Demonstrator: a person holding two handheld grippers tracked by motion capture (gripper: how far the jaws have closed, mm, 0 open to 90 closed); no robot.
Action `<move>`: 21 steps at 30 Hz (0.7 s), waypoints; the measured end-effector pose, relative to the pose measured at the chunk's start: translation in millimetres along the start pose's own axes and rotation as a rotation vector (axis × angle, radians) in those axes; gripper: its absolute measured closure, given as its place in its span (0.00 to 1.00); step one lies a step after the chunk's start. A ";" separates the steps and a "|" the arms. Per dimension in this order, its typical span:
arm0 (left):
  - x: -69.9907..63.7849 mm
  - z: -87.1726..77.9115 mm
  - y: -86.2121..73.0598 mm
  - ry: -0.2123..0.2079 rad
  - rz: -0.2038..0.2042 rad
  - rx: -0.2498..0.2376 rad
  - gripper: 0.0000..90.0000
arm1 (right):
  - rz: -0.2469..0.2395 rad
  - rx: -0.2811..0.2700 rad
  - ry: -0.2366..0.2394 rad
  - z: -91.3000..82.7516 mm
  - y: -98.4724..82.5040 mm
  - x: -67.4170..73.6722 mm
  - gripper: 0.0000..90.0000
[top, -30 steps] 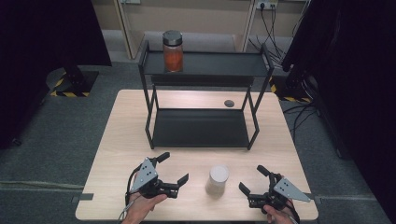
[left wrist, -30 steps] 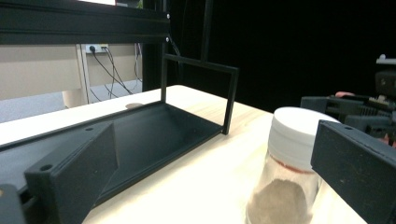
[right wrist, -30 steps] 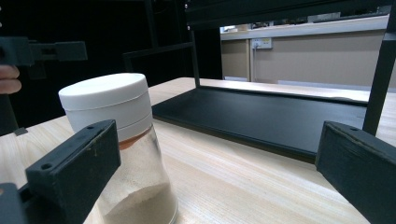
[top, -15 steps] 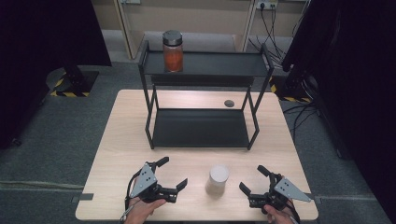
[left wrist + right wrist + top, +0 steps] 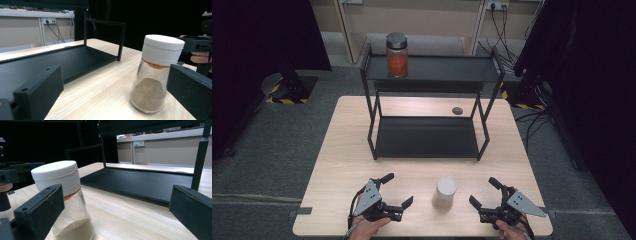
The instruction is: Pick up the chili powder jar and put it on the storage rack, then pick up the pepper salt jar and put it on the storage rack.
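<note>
Your left gripper (image 5: 395, 191) and right gripper (image 5: 482, 194) rest low on the tabletop (image 5: 342, 150), jaws spread, flanking the upright shaker (image 5: 445, 192); neither touches it.

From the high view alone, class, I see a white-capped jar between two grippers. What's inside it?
Observer: The left gripper view shows the jar is clear glass with brown powder heaped at the bottom.
Operator: Is the left gripper touching it?
Observer: No; the left gripper is open, with the jar beside its right-hand jaw, apart.
Operator: And the right gripper?
Observer: The right gripper is open too; the jar sits behind its left-hand jaw, and the rack lies ahead.
</note>
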State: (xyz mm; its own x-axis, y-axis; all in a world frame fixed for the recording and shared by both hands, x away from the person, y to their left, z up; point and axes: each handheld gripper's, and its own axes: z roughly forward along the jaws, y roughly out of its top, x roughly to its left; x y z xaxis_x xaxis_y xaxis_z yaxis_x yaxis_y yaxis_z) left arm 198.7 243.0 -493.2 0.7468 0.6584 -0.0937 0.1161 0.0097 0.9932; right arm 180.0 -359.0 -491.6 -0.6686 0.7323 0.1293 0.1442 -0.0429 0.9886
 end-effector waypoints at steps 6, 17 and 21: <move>0.4 0.5 -1.9 0.002 -0.003 -0.001 0.00 | 0.001 0.001 -0.001 -0.6 -0.3 0.5 0.00; -0.1 0.2 -3.6 0.000 0.000 0.004 0.00 | -0.002 0.003 -0.004 -1.2 -0.5 1.4 0.00; -0.1 0.0 -3.4 0.003 -0.003 0.002 0.00 | 0.001 0.003 -0.008 -2.0 -0.8 1.6 0.00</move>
State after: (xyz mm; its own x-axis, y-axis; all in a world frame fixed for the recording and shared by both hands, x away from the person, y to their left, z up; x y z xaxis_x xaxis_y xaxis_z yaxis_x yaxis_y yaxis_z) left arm 198.3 242.9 -496.6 0.7447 0.6604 -0.0966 0.1195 0.0104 0.9928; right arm 177.3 -359.2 -492.0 -0.6626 0.7376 0.1299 0.1469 -0.0421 0.9883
